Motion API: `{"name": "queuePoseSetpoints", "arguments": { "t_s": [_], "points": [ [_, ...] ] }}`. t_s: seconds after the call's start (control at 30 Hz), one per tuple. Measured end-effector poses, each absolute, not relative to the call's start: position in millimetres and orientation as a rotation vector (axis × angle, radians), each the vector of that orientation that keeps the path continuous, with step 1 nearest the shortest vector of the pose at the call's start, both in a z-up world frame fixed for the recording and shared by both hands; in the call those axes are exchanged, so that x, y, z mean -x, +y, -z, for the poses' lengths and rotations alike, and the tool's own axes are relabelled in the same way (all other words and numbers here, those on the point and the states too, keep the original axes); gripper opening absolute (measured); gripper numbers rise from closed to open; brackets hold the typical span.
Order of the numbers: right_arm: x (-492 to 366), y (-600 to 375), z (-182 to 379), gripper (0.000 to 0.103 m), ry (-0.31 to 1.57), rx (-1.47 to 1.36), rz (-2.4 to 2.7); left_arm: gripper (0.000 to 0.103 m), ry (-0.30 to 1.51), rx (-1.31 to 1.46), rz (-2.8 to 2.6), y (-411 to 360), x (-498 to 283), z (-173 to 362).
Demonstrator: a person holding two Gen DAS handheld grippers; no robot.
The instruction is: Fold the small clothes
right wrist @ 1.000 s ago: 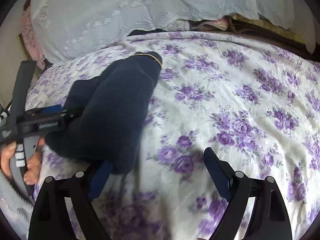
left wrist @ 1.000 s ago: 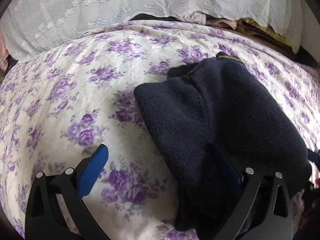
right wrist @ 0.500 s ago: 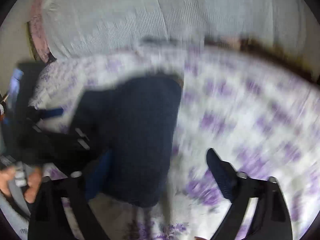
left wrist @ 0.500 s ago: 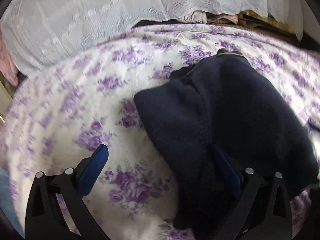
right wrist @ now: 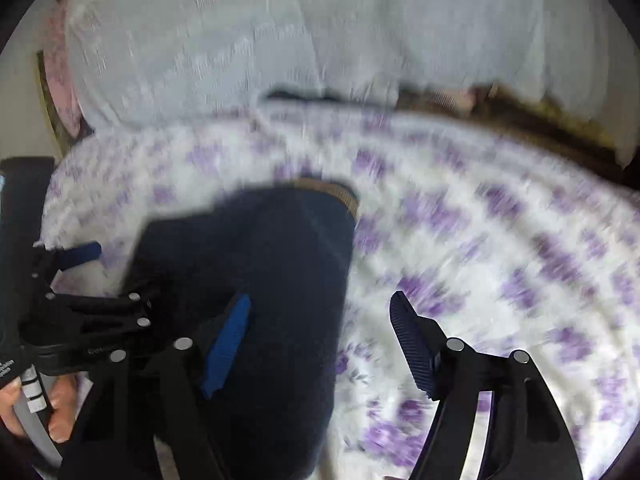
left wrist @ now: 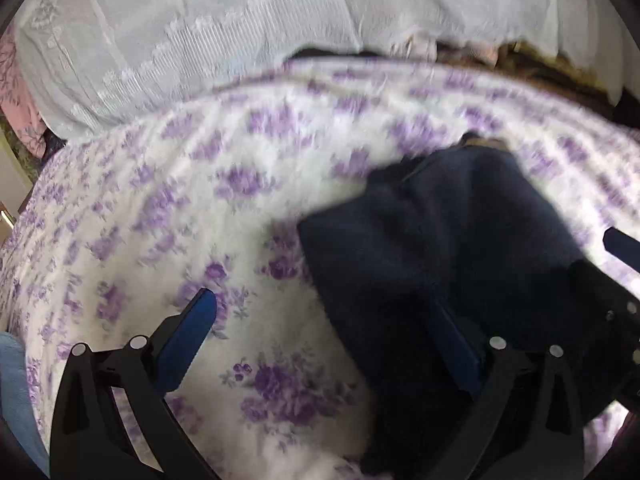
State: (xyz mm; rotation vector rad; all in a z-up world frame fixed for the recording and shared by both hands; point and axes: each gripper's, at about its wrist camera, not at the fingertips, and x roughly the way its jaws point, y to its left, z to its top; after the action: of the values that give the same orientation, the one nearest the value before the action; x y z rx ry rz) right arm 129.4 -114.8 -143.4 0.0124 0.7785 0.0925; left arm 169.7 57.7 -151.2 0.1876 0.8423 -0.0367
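Observation:
A dark navy knitted garment (left wrist: 432, 248) lies folded on the purple-flowered bedspread (left wrist: 168, 208); a tan-trimmed cuff (right wrist: 332, 190) shows at its far end. My left gripper (left wrist: 318, 308) is open: its left finger (left wrist: 188, 332) hovers over bare bedspread, and its right finger (left wrist: 452, 344) is pressed into the garment's near part. My right gripper (right wrist: 320, 300) has come in from the right with its jaws closing. The garment's right edge (right wrist: 288, 260) lies between them, and the pads do not pinch it.
A white lace cover (left wrist: 192, 40) is heaped along the far side, with brown and pink cloth (left wrist: 520, 56) behind it at the right. A hand (right wrist: 60, 408) grips the left tool's handle. Blue denim (left wrist: 12, 392) shows at the lower left edge.
My right gripper has slid left, from beside the garment to astride its right edge, with its jaws a little narrower. The left gripper has stayed put and open.

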Motion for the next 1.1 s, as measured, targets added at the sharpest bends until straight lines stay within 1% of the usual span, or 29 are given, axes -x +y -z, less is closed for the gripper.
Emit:
{"name": "queuePoseSetpoints", "arguments": {
  "t_s": [0.03,0.13,0.2,0.3,0.47,0.57,0.67,0.73,0.77,0.8,0.93,0.97,1.0,1.03,1.07,1.1],
  "points": [
    [-130,-120,153,0.095,0.770,-0.034,-0.062,0.099,0.832,-0.174,0.054,61,-172,157],
    [-133,-138,162,0.097,0.791,-0.152,-0.092,0.099,0.827,-0.172,0.055,60,-172,157],
    [-131,-137,159,0.097,0.781,-0.150,-0.093,0.099,0.806,-0.197,0.035,56,-168,156],
    [-118,-130,142,0.085,0.746,-0.157,-0.114,0.099,0.795,-0.201,0.024,56,-165,153],
    [-96,-114,124,0.085,0.687,-0.106,-0.159,0.098,0.784,-0.209,0.022,55,-162,150],
    [-99,-111,145,0.085,0.744,-0.068,-0.140,0.099,0.785,-0.208,0.022,55,-162,150],
    [-106,-131,164,0.089,0.795,-0.208,-0.196,0.099,0.788,-0.203,0.026,55,-162,152],
    [-106,-130,163,0.089,0.790,-0.208,-0.200,0.099,0.788,-0.205,0.027,55,-162,152],
    [-103,-129,161,0.088,0.778,-0.205,-0.199,0.099,0.787,-0.206,0.027,55,-162,152],
    [-100,-128,156,0.085,0.759,-0.206,-0.205,0.099,0.787,-0.205,0.027,55,-163,152],
    [-98,-128,133,0.078,0.689,-0.195,-0.174,0.099,0.792,-0.196,0.030,57,-164,153],
    [-103,-129,131,0.076,0.694,-0.184,-0.161,0.099,0.793,-0.195,0.030,57,-164,153],
    [-109,-130,132,0.071,0.709,-0.172,-0.148,0.099,0.792,-0.196,0.030,57,-164,153],
    [-117,-131,135,0.070,0.730,-0.165,-0.145,0.099,0.792,-0.197,0.030,57,-165,153],
    [-121,-132,141,0.070,0.747,-0.174,-0.156,0.099,0.793,-0.197,0.030,57,-165,153],
    [-122,-136,148,0.073,0.753,-0.200,-0.163,0.099,0.793,-0.197,0.029,57,-164,153]
  ]
}}
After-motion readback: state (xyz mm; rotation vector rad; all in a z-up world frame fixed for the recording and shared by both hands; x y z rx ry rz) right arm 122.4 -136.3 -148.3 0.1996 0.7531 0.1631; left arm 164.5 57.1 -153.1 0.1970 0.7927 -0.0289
